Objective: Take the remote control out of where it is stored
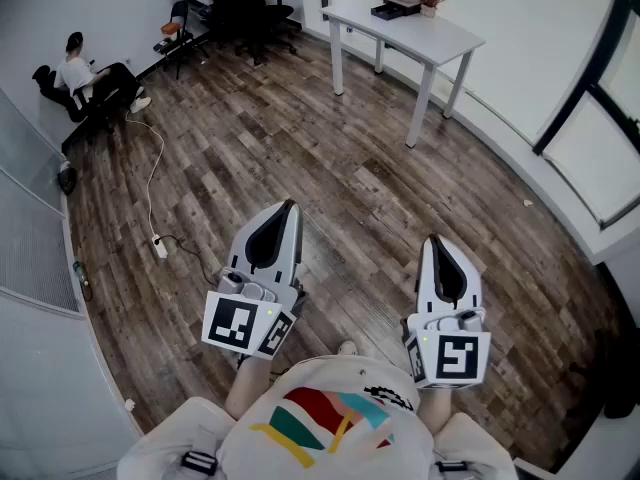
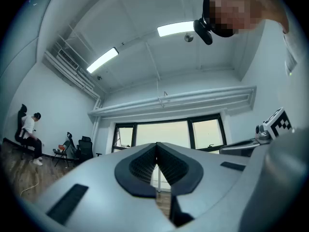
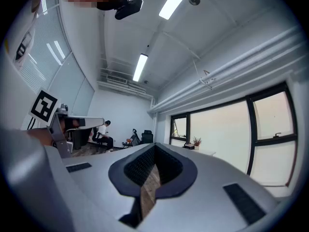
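Remote: not seen in any view, and its storage place cannot be picked out either. It might be in the dark box [image 1: 398, 6] on the white table [image 1: 432, 36], but that is too small and far off to tell.
Handling (a judgement): a remote is usually light, stiff and smooth plastic, so it can slip under hard pads. The buttons give way when pressed, so the grip should be gentle.
Where to hold (a judgement): across the two long sides near mid-length, clear of the buttons, then lift it straight out of its holder.
Look: nothing can be said, since no remote shows.
Left gripper [image 1: 289, 208]: jaws pressed together with nothing between them. It is held low in front of the body and points out over the wood floor [image 1: 360, 168].
Right gripper [image 1: 435, 240]: jaws likewise together and empty, beside the left one but apart from it.
Surroundings: the table is well away, and a seated person [image 1: 85, 76] is at the far wall. A cable [image 1: 152, 178] lies on the floor.
Stage: the task has not begun, and the store must be found first.
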Available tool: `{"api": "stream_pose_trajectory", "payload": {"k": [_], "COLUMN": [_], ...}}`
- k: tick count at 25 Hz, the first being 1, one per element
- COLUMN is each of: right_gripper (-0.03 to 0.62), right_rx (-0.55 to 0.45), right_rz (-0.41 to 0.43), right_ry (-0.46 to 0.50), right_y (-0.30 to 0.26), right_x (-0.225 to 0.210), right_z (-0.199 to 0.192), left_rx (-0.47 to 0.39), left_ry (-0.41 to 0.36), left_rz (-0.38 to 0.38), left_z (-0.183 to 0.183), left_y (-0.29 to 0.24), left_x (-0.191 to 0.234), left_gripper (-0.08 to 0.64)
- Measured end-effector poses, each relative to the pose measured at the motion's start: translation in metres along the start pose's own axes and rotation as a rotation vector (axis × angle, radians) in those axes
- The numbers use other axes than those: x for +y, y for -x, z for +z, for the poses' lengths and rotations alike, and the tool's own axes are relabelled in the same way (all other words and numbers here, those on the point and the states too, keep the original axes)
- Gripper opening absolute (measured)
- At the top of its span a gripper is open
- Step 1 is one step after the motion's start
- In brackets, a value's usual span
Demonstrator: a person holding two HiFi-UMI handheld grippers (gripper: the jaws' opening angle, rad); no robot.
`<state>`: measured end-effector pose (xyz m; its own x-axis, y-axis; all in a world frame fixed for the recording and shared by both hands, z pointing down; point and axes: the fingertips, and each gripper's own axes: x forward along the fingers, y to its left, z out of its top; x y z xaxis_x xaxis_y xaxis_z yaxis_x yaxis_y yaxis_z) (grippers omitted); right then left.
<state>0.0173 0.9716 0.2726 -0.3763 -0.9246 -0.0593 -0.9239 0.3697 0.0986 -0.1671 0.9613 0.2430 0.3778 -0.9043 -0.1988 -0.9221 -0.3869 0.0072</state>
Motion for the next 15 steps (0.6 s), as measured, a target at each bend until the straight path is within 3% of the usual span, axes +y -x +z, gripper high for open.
{"api": "stream_pose_trajectory", "payload": {"k": [8, 15], "right_gripper": [0.000, 0.000], "right_rx": [0.004, -0.007], "right_rz": [0.010, 0.040], "right_ry": [-0.001, -0.083], "right_y": [-0.004, -0.002], "right_x": [0.001, -0.004], "right_z": [-0.005, -0.013], "left_rx": [0.030, 0.063], "left_ry": [-0.009, -0.013], "left_rz": [-0.030, -0.017], "left_z": [-0.010, -0.020], "left_y": [-0.005, -0.006], "left_x": [-0.010, -0.010], "left_gripper": [0.006, 0.005]}}
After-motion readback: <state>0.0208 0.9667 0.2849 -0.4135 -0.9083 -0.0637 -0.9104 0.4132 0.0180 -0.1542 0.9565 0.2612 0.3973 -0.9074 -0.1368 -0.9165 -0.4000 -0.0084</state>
